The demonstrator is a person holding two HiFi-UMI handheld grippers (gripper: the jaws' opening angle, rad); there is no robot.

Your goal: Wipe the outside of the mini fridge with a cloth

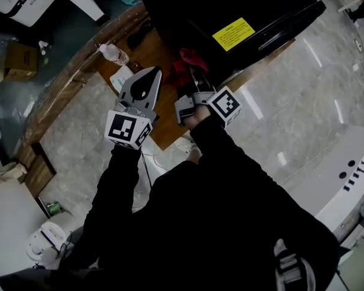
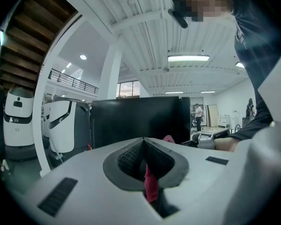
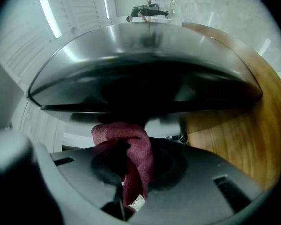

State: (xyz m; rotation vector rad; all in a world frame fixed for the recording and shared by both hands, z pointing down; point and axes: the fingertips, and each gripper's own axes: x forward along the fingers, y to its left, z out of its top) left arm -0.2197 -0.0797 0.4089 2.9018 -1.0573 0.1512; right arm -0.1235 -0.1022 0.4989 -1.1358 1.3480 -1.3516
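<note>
Fingers of my right gripper [image 3: 133, 170] pinch the cloth [image 3: 126, 135] against the fridge [image 1: 230, 5].
My left gripper [image 2: 143, 143] has its fingers pressed together, just beside it over the counter [image 1: 164, 132].

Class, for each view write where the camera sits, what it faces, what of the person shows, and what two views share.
Head view: on the head, facing steeply down at wooden table, mini fridge, left tool, right tool; black sleeves and torso show.
Left gripper view: on the left tool, level toward the fridge, jaws closed on a red strip; a hand shows right.
Right gripper view: on the right tool, close to the fridge, jaws shut on red cloth; no body shows.
Shared: all three show the fridge.
</note>
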